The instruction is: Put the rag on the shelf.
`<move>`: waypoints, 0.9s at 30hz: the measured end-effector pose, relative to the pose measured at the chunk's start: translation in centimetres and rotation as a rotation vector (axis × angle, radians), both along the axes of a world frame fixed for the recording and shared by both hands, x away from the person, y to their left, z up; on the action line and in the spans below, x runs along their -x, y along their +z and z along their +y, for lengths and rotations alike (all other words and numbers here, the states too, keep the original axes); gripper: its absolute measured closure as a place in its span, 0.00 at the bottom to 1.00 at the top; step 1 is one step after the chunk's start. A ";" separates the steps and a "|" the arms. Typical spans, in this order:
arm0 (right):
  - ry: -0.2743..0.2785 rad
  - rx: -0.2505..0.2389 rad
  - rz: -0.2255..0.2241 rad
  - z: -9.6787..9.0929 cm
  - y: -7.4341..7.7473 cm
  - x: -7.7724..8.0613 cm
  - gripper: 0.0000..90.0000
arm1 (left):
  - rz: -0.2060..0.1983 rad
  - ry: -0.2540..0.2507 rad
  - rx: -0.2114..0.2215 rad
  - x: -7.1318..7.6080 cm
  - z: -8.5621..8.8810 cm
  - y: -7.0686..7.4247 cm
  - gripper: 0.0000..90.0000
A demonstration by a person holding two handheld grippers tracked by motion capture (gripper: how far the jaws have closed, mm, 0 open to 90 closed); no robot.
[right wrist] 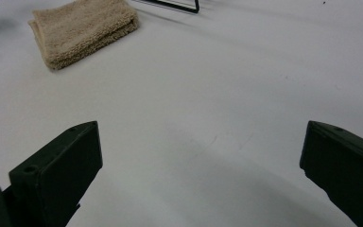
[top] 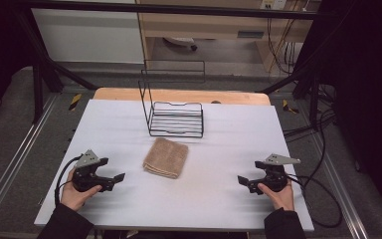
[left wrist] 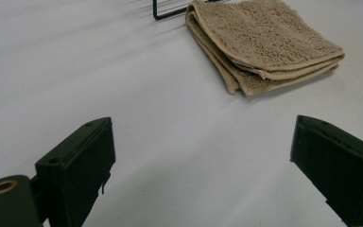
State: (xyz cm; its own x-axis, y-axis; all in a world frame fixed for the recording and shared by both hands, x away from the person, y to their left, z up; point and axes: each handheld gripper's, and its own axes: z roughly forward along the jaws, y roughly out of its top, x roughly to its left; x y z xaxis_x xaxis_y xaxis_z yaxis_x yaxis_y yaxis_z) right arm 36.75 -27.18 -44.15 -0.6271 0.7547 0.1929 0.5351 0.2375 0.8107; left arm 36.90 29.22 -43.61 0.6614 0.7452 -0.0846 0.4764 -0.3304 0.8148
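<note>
folded tan towel flat on white table mid-front, just before black wire rack, left gripper low at left, jaws spread, nothing between, right gripper low at right, jaws spread, empty, both well apart from towel

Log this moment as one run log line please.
left gripper: open, empty | right gripper: open, empty | folded beige terry towel: flat on white table, between grippers | black wire rack: empty, behind towel
</note>
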 end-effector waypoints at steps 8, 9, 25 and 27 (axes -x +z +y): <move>0.002 0.006 0.008 0.2 -0.1 0.1 0.00 | 0.001 -0.002 -0.008 0.0 -0.4 0.0 0.08; 0.002 0.006 0.008 0.2 -0.1 0.1 0.00 | 0.002 -0.002 -0.011 0.0 -0.4 0.0 0.08; -0.003 0.013 0.007 0.5 -0.3 0.1 0.00 | 0.029 0.019 -0.035 -0.2 -2.2 0.6 0.10; -0.004 0.011 0.007 0.5 -0.3 0.2 0.00 | 0.031 0.022 -0.034 -0.4 -2.5 0.8 0.11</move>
